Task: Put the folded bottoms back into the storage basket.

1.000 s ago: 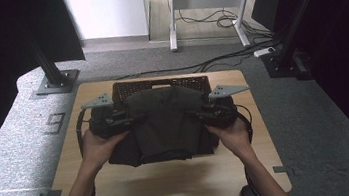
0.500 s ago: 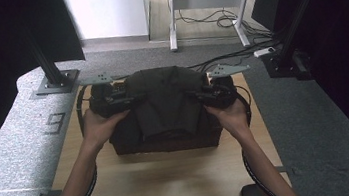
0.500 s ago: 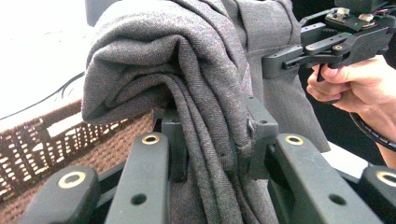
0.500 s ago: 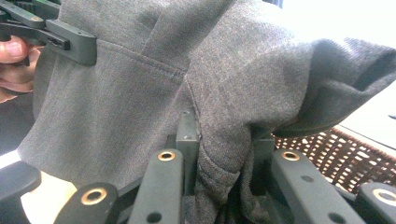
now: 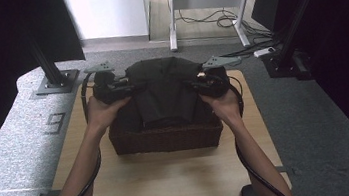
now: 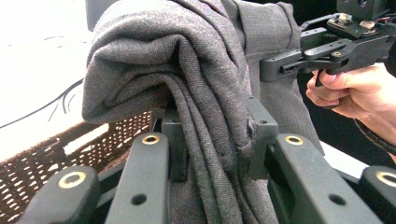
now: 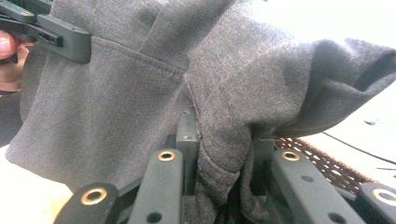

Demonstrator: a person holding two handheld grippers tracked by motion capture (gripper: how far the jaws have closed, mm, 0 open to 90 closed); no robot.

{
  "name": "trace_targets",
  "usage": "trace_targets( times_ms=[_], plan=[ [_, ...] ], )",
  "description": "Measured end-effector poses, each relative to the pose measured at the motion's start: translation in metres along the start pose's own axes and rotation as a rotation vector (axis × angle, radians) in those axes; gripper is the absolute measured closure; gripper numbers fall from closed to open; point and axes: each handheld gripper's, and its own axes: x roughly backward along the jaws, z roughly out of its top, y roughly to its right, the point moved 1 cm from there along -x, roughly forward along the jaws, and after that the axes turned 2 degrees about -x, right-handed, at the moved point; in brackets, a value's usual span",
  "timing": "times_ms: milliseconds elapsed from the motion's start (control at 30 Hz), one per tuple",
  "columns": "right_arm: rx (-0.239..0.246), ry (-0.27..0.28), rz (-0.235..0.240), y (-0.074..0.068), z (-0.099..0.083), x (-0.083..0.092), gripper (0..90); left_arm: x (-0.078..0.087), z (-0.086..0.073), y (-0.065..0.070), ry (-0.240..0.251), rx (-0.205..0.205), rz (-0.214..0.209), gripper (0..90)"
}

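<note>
- Evidently the step in hand is lifting the folded grey garment (image 5: 164, 91) above the woven basket (image 5: 166, 138), which sits on the wooden counter (image 5: 172, 179); whether the cloth is coming out or going in, I cannot tell.
- Left gripper (image 5: 111, 88): its fingers (image 6: 175, 135) are clamped on a thick bunch of folds at one side of the cloth.
- Right gripper (image 5: 209, 84): its fingers (image 7: 187, 133) are pinched on the other side, near a seam.
- Keeping both hands level and evenly apart should stop the folds from slipping open.
- Lower hem hangs inside the basket, so it likely needs to clear the rim (image 5: 164, 129) before any sideways move.
- Risk, as I judge it: the coarse weave snagging the hanging fabric.
</note>
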Motion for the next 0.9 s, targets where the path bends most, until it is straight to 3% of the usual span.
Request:
trace_targets(
  times_ms=[500,733,900],
  plan=[
    [-0.010,-0.059,-0.061,0.019,-0.021,-0.048,72.6,-0.029,-0.035,-0.045,-0.011,0.019,0.013,67.8],
    [-0.034,-0.103,-0.062,0.024,-0.044,-0.066,72.6,-0.041,-0.057,-0.056,-0.047,0.052,0.016,67.7],
    [-0.055,-0.136,-0.055,0.024,-0.059,-0.075,72.6,-0.047,-0.069,-0.059,-0.100,0.063,0.035,67.7]
  ],
)
